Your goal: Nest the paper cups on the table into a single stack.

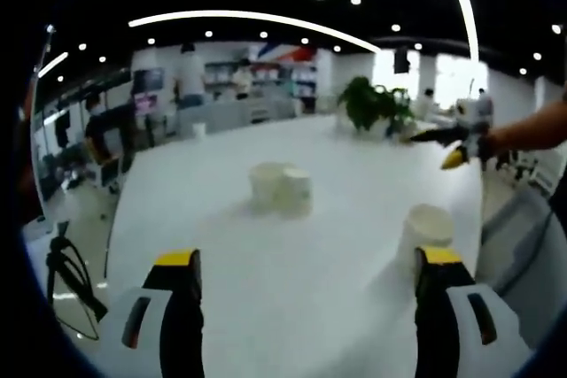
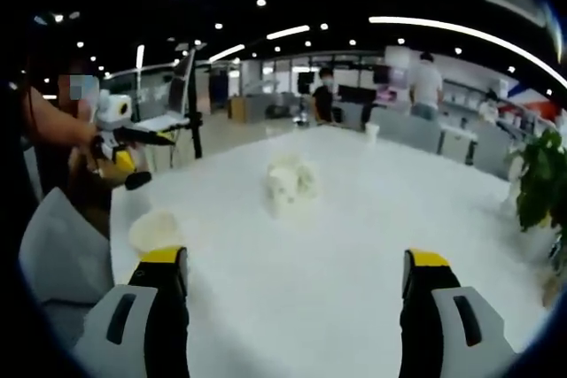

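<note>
Two pairs of tongs, both held above a long white counter (image 1: 266, 307).

Left tongs (image 1: 306, 276): jaws spread wide apart, nothing between them, yellow-tipped, raised over the near end of the counter in the left gripper view. Also seen in the right gripper view (image 2: 133, 158) at the counter's left edge, held in a person's hand (image 2: 93, 161); from there I cannot tell how its jaws stand.

Right tongs (image 2: 297, 276): jaws spread wide apart, nothing between them, over the near end of the counter in the right gripper view. Also seen in the left gripper view (image 1: 452, 148) beyond the counter's right edge, carried on a forearm (image 1: 532, 130); the jaw state is blurred there.

Paper cups, group (image 1: 282, 188): white, close together near the middle of the counter; too blurred to count. Same group in the right gripper view (image 2: 291, 181), mid-counter.

Paper cup, single (image 1: 427, 227): white, upright, near the counter's right edge, just beyond the left tongs' right jaw. In the right gripper view (image 2: 156, 229) it stands near the left edge, just above the right tongs' left jaw, well apart from the group.

Potted plant (image 1: 376, 105): green, at the far right part of the counter.

Small white cup (image 1: 198, 129): near the far end of the counter.

Tripod (image 1: 71, 285): dark, on the floor past the counter's left edge.

People (image 1: 189, 77): standing in the office behind the far end.
</note>
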`<action>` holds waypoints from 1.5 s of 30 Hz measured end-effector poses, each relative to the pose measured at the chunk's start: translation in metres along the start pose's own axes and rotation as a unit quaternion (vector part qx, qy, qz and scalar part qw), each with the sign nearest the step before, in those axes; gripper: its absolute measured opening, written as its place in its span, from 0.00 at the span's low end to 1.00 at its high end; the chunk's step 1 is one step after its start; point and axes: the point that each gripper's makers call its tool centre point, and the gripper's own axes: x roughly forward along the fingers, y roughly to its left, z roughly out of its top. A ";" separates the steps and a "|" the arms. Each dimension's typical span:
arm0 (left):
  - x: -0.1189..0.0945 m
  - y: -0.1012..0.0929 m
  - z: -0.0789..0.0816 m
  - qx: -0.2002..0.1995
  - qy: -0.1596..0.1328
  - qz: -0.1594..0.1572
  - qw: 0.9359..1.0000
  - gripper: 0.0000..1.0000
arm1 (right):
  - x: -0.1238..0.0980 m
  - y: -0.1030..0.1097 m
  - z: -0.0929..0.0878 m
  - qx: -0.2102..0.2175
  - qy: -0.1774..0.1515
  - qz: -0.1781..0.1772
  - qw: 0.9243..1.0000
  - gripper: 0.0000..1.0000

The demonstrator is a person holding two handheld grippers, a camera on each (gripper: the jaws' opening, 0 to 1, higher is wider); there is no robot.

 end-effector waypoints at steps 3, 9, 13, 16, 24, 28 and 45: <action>0.000 0.002 -0.001 0.001 -0.001 -0.001 1.000 0.98 | 0.008 0.005 0.004 -0.005 -0.025 0.009 1.000 1.00; -0.001 0.007 0.005 -0.003 -0.015 0.010 1.000 0.98 | 0.030 0.005 -0.005 0.006 -0.017 0.011 1.000 1.00; -0.001 0.006 0.005 -0.002 -0.017 0.014 1.000 0.98 | 0.043 0.002 -0.008 0.019 -0.016 0.013 1.000 0.98; -0.001 0.002 -0.003 0.010 -0.006 0.011 1.000 0.98 | 0.052 0.002 -0.008 0.019 -0.015 0.015 1.000 0.97; -0.003 -0.002 -0.007 0.004 -0.005 0.005 1.000 0.98 | 0.078 0.009 0.000 0.013 -0.022 0.028 0.999 0.95; -0.005 0.001 -0.004 0.001 -0.012 0.008 1.000 0.98 | 0.093 0.012 0.003 0.011 -0.025 0.036 0.999 0.93; -0.006 0.004 -0.003 -0.010 -0.023 0.018 1.000 0.98 | 0.154 0.017 -0.002 0.019 -0.022 0.050 0.998 0.89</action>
